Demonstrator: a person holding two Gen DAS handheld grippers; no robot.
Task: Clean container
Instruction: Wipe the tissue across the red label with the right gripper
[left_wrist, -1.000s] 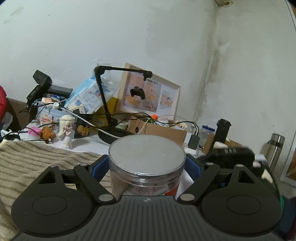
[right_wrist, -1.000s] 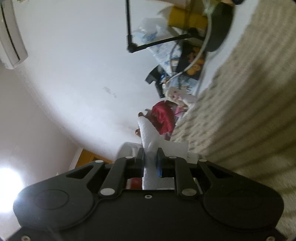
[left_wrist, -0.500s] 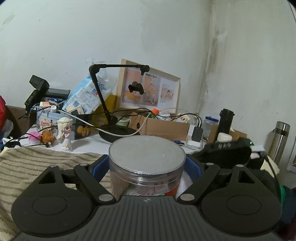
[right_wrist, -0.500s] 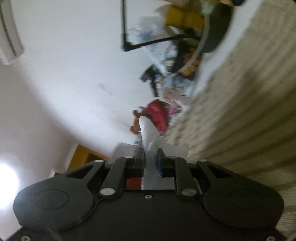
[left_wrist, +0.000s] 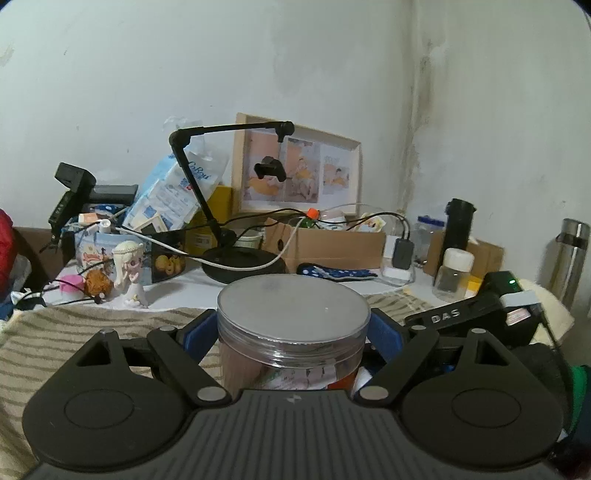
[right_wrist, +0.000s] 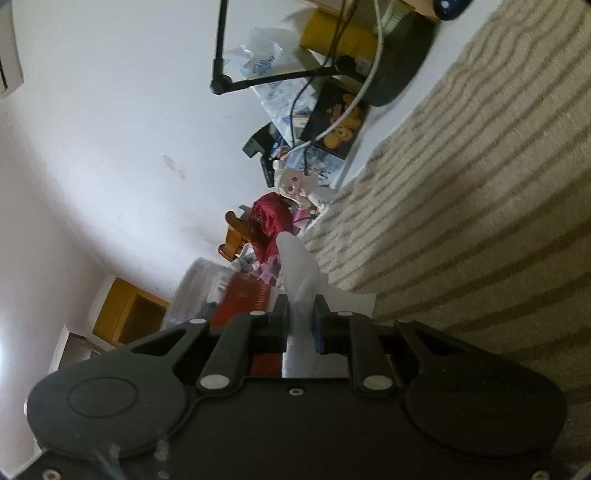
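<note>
The clear plastic jar (left_wrist: 293, 332) stands upright between the two blue-padded fingers of the left gripper (left_wrist: 293, 330), which presses against both its sides just under the lid. Its flat grey lid (left_wrist: 293, 304) is on, and paper scraps and something red show through the wall. Below the jar lies a beige striped towel (left_wrist: 55, 336) spread over the table.

The right gripper (right_wrist: 300, 314), seen in the right wrist view tipped sideways, pinches a folded white tissue (right_wrist: 295, 262) between its fingers; the tissue sticks out past the tips. The same striped towel (right_wrist: 480, 206) fills that side of the view.

Behind the jar the table is crowded: a black desk stand (left_wrist: 236, 254) with a bent arm, a small doll (left_wrist: 129, 269) in white, a cardboard box (left_wrist: 332, 245), a framed picture (left_wrist: 299, 166) leaning on the wall, and a steel flask (left_wrist: 570, 258) at the far right.
</note>
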